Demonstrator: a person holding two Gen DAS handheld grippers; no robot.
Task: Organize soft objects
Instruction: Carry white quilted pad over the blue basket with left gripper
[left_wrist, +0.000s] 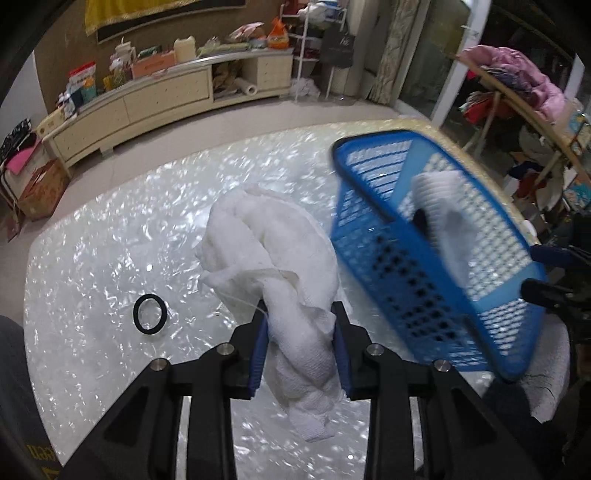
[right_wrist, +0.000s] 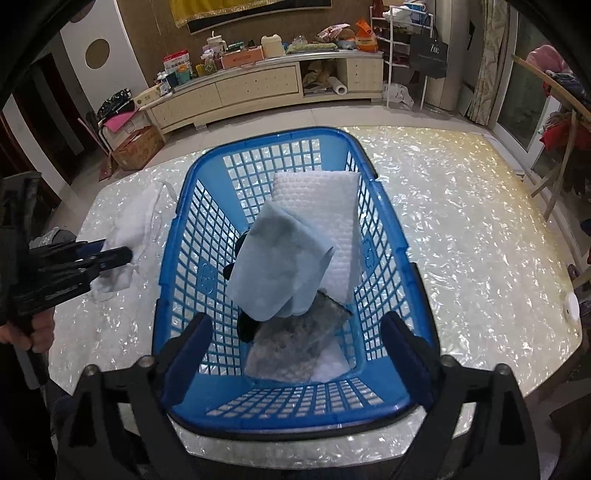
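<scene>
Right, left gripper (left_wrist: 300, 347) is pinching the white towel (left_wrist: 273, 251), one end bunched between the pads, the rest trailing on the table (left_wrist: 92, 240) mid-surface. Right gripper (right_wrist: 295, 354) is spread wide over the basket (right_wrist: 201, 275), holding nothing. The basket already holds a blue cloth (right_wrist: 280, 262), white pad (right_wrist: 332, 206) and grey cloth (right_wrist: 295, 343), so the towel probably goes in next. A black ring (left_wrist: 149, 315) lies toward the table's left edge.

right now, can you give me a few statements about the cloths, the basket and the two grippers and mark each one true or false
1. The left gripper is shut on the white towel. True.
2. The right gripper holds the light blue cloth. False: it is open, and the cloth is inside the blue basket.
3. A black ring lies on the table. True.
4. The basket is empty. False: it holds several cloths.
</scene>
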